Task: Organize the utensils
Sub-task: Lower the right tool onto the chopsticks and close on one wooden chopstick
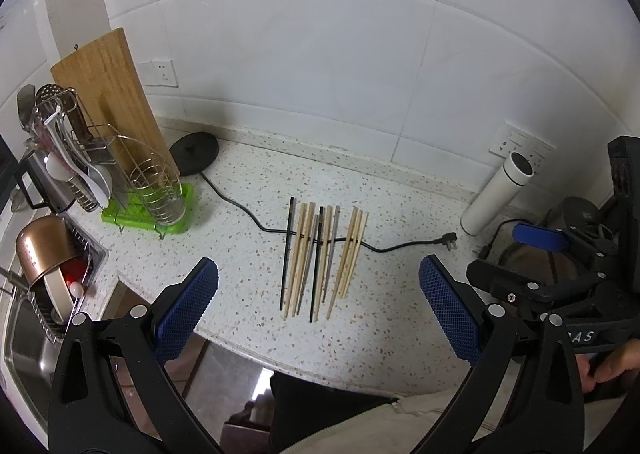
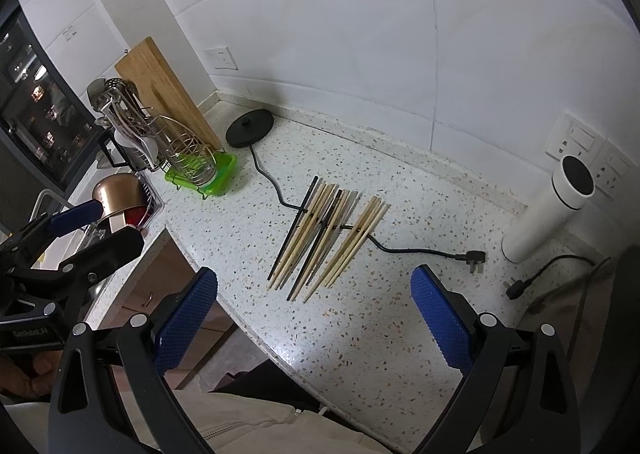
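Chopsticks (image 1: 320,254), pale wood mixed with black and grey, side by side across a black cord (image 1: 392,248); both grippers (image 1: 318,298) (image 2: 314,310) wide, empty.

Speckled countertop (image 1: 248,286) in front of me. Black kettle base (image 1: 196,148) far left by the wall, its black cord (image 1: 240,206) trailing right to a loose plug (image 1: 450,247). White thermos (image 1: 496,194) far right. Bamboo cutting board (image 1: 116,94) leans far left.
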`<state>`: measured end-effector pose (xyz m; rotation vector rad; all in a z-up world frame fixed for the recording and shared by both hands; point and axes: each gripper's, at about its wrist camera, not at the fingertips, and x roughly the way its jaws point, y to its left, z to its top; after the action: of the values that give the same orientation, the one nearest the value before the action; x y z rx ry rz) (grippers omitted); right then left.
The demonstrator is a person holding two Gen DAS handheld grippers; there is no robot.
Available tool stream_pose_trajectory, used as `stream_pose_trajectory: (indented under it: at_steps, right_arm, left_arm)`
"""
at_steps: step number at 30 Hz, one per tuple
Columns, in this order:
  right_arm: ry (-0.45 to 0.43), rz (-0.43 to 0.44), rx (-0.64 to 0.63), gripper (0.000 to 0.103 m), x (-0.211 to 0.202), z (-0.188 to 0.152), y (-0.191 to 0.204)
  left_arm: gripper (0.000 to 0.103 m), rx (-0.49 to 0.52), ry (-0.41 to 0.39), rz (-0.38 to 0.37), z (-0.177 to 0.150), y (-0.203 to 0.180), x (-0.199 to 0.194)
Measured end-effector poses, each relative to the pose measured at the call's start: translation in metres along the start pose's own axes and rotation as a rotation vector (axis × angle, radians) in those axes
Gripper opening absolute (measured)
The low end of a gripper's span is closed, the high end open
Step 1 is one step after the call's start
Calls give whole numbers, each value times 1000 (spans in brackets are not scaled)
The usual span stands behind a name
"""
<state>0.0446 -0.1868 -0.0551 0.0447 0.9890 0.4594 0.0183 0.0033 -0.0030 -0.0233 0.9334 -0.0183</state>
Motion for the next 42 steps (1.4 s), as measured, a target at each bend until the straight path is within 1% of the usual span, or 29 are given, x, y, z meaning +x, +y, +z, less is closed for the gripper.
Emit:
stream_pose_trajectory:
  at_steps: [4, 7, 8, 9, 13, 14, 17, 21, 26, 27, 28, 29, 31, 32, 36, 38, 42]
  right_arm:
    - [6, 9, 38, 94, 6, 8, -6]
    - [13, 11, 92, 93, 14, 15, -13]
    - [16, 8, 109, 87, 17, 17, -15]
    - [22, 8, 136, 84, 22, 20, -19]
    - [44, 0, 219, 80, 40, 32, -30]
    - [50, -9, 256, 79, 51, 38, -35]
    - [53, -16, 289, 74, 60, 44, -39]
    - [75, -26, 351, 69, 86, 54, -47]
    - [136, -42, 409, 57, 125, 61, -59]
    - [151, -42, 422, 57, 135, 63, -62]
    - [160, -37, 433, 55, 143, 64, -65]
    - [178, -35, 449, 54, 154, 65, -68]
    - [206, -42, 472, 53, 172, 67, -74]
    - [219, -54, 478, 50, 182, 67, -77]
    - [267, -64, 495, 44, 223, 68, -91]
    - [295, -66, 510, 39, 247, 64, -102]
    - [324, -69, 533, 36, 279, 60, -117]
  left_arm:
    - [97, 2, 14, -15, 11, 10, 9]
    - [97, 12, 38, -26, 20, 18, 23]
    - [97, 20, 49, -34, 25, 21, 29]
    - [97, 28, 56, -38, 28, 24, 34]
    - [97, 76, 78, -51, 46, 36, 61]
    - [97, 91, 83, -59, 53, 40, 70]
    - [97, 126, 107, -78, 67, 48, 96]
    - [97, 160, 144, -111, 84, 60, 133]
    - [97, 185, 210, -134, 98, 74, 186]
    - [95, 189, 225, -141, 100, 76, 199]
    - [89, 191, 242, -148, 101, 78, 210]
    - [88, 191, 255, -153, 102, 80, 219]
    - [88, 178, 299, -162, 105, 84, 244]
    - [88, 159, 326, -160, 105, 88, 259]
    - [87, 148, 382, -163, 104, 93, 295]
    - [85, 149, 410, -167, 100, 93, 312]
    - [73, 166, 491, -170, 87, 90, 354]
